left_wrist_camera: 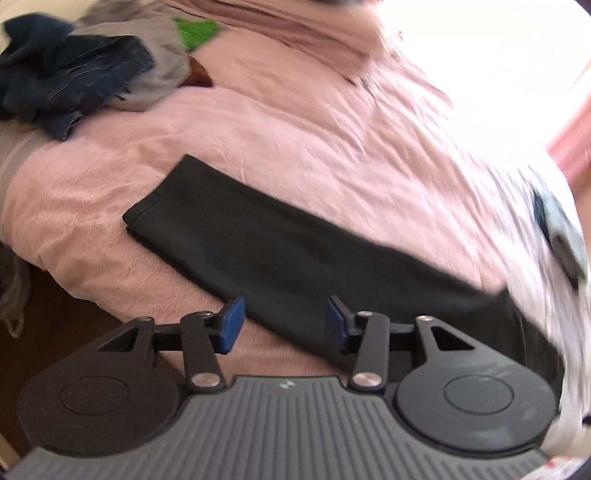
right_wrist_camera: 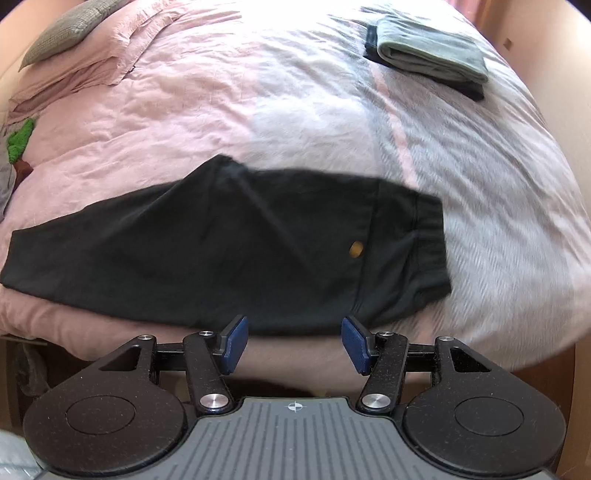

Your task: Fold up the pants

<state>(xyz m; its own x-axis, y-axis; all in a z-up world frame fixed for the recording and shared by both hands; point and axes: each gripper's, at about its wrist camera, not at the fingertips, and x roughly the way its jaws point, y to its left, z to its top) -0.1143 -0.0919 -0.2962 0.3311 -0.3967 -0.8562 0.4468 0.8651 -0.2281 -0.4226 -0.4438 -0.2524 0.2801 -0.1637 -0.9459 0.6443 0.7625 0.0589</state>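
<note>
Black pants lie flat on the bed, folded lengthwise with one leg on the other. The waistband is at the right and the leg hems at the left. A small yellow mark shows near the hip. My right gripper is open just in front of the pants' near edge, holding nothing. In the left wrist view the leg end of the pants stretches from the hem at upper left toward lower right. My left gripper hangs open over the near edge of the leg, its blue pads apart and empty.
The bed has a pink cover and a grey-white striped part. Folded grey and dark clothes lie at the far right. A heap of unfolded jeans and grey garments sits far left. A pillow lies at the head.
</note>
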